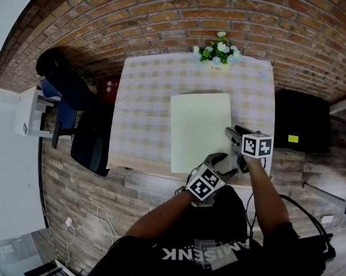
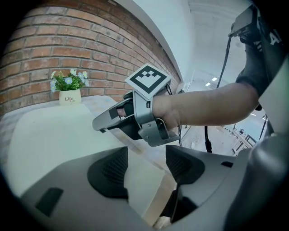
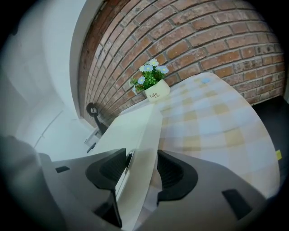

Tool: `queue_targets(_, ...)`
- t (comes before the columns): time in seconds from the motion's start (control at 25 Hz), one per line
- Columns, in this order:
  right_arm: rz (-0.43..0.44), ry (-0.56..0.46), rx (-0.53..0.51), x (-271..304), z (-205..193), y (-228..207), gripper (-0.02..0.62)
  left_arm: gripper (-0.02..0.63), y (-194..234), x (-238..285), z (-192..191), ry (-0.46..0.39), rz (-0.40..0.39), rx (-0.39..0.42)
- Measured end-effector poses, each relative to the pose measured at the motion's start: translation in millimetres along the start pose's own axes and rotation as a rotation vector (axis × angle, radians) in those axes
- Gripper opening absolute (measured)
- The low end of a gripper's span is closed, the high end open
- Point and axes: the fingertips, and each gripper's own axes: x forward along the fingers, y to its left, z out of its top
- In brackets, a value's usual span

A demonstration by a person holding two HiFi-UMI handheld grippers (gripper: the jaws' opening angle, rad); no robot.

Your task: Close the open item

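Both arms (image 1: 267, 199) extended; left tongs (image 2: 146, 169), right tongs (image 3: 142, 169) straddle box (image 1: 200, 130).

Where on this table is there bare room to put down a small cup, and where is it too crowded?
Free: the checked cloth left of the cream box, the strip right of it, and the band between it and the flower pot. Crowded: the box's near edge, where left gripper and right gripper sit.

My head view looks steeply down on the checked-cloth table (image 1: 143, 107); both gripper views skim its flat cream box (image 1: 200, 130), close up.
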Motion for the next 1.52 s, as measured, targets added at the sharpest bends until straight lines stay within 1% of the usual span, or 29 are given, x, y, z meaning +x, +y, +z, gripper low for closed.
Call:
queue_targets(0.12, 0.011, -0.006, 0.034, 0, -1, -1, 0.244, 0.272, -3, -7, 12, -0.022, -0.016, 0.022)
queue_targets(0.2, 0.022, -0.009, 0.048, -1, -1, -1, 0.244, 0.272, -3, -9, 16, -0.036, -0.027, 0.022)
queue_targets(0.28, 0.023, -0.014, 0.018, -2, 3, 1, 0.244, 0.272, -4, -13, 18, -0.053, -0.037, 0.034)
queue_targets(0.36, 0.014, -0.018, -0.033, -3, 5, 4, 0.244, 0.272, 0, -20, 22, -0.081, -0.028, 0.038)
queue_targets(0.4, 0.008, -0.016, -0.050, -4, 7, 5, 0.244, 0.272, 6, -25, 26, -0.103, -0.008, 0.025)
queue_targets(0.48, -0.008, -0.016, -0.079, -6, 10, 7, 0.244, 0.272, 24, -37, 33, -0.146, 0.054, -0.029)
queue_targets(0.6, -0.019, -0.057, -0.127, -17, 19, 21, 0.242, 0.272, 45, -61, 38, -0.211, 0.133, -0.118)
queue_targets(0.76, -0.030, -0.112, -0.169, -33, 34, 40, 0.242, 0.272, 65, -99, 54, -0.314, 0.212, -0.155)
queue_targets(0.88, -0.023, -0.145, -0.182, -51, 43, 57, 0.231, 0.265, 79, -133, 66, -0.374, 0.286, -0.144)
queue_targets(1.0, -0.015, -0.211, -0.199, -74, 58, 81, 0.187, 0.238, 97, -174, 74, -0.427, 0.371, -0.131)
queue_targets(1.12, -0.032, -0.256, -0.257, -96, 70, 104, 0.152, 0.210, 107, -216, 85, -0.501, 0.434, -0.136)
queue_targets(1.2, -0.041, -0.292, -0.294, -112, 78, 122, 0.150, 0.181, 109, -241, 95, -0.549, 0.468, -0.117)
queue_targets(1.28, -0.043, -0.330, -0.319, -129, 83, 142, 0.143, 0.150, 108, -262, 100, -0.578, 0.490, -0.114)
queue_targets(1.4, -0.048, -0.366, -0.343, -148, 83, 166, 0.128, 0.110, 105, -289, 102, -0.598, 0.519, -0.107)
queue_targets(1.48, -0.061, -0.393, -0.359, -159, 87, 178, 0.116, 0.082, 102, -304, 107, -0.624, 0.516, -0.090)
queue_targets(1.52, -0.074, -0.406, -0.368, -165, 90, 183, 0.110, 0.056, 100, -312, 109, -0.642, 0.506, -0.088)
